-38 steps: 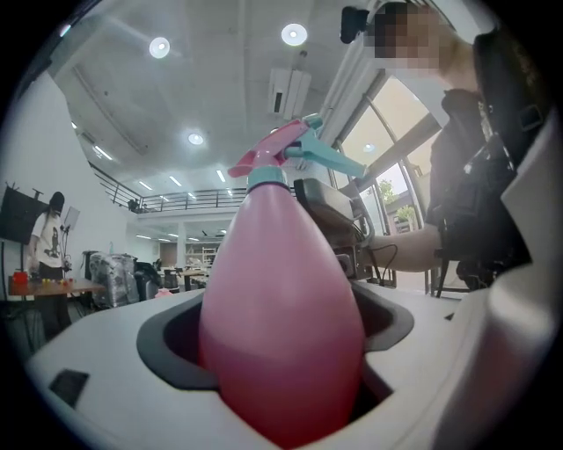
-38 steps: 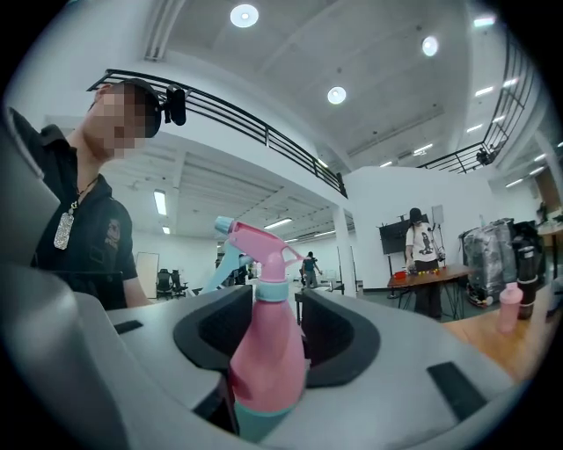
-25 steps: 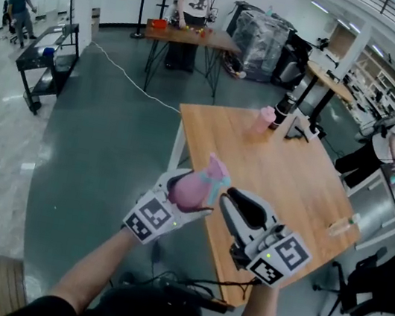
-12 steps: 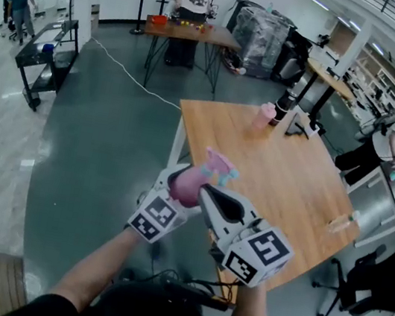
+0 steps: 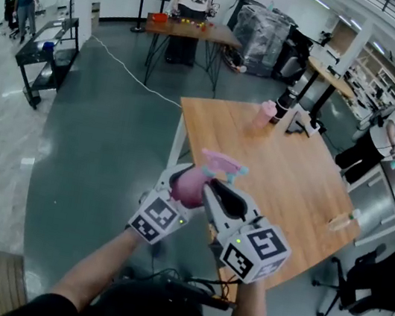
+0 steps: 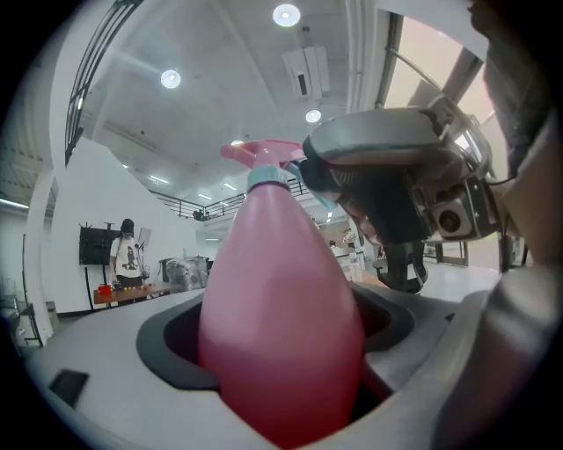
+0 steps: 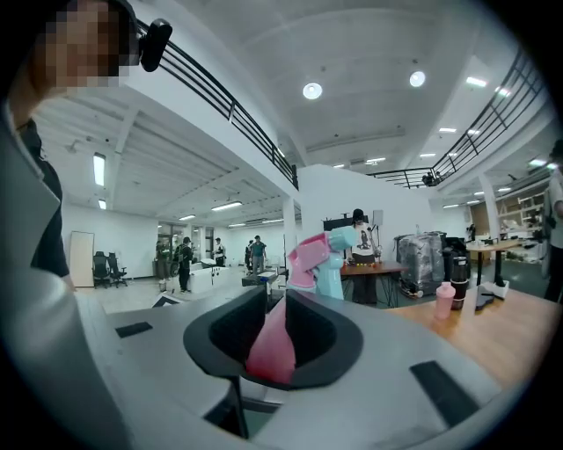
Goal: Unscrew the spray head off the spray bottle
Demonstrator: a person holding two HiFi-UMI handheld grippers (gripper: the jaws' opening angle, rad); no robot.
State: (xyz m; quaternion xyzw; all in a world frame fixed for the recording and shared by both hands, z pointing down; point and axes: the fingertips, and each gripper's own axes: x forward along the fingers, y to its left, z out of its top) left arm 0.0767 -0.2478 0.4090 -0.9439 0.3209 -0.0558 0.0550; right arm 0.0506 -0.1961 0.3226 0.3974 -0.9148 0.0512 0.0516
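- Left gripper (image 5: 184,183): jaws clamped on the pink belly of the spray bottle (image 6: 280,299), which is held in the air.
- Right gripper (image 5: 216,189): jaws narrow and just been opening. The bottle's tapering shoulder stands between them.
- Spray head (image 7: 318,253): pink and teal, seated on the bottle just beyond the right jaws, at 1 o'clock from the left gripper in the head view.
- Desk (image 5: 292,178): wooden, below, running off toward 1 o'clock.

Legible text, brands, numbers or signs: none; sole markings are black-and-white square patterns on the marker cube (image 5: 159,218) of the left gripper (image 5: 187,183) and the like cube (image 5: 255,251) of the right gripper (image 5: 216,189), without letters.
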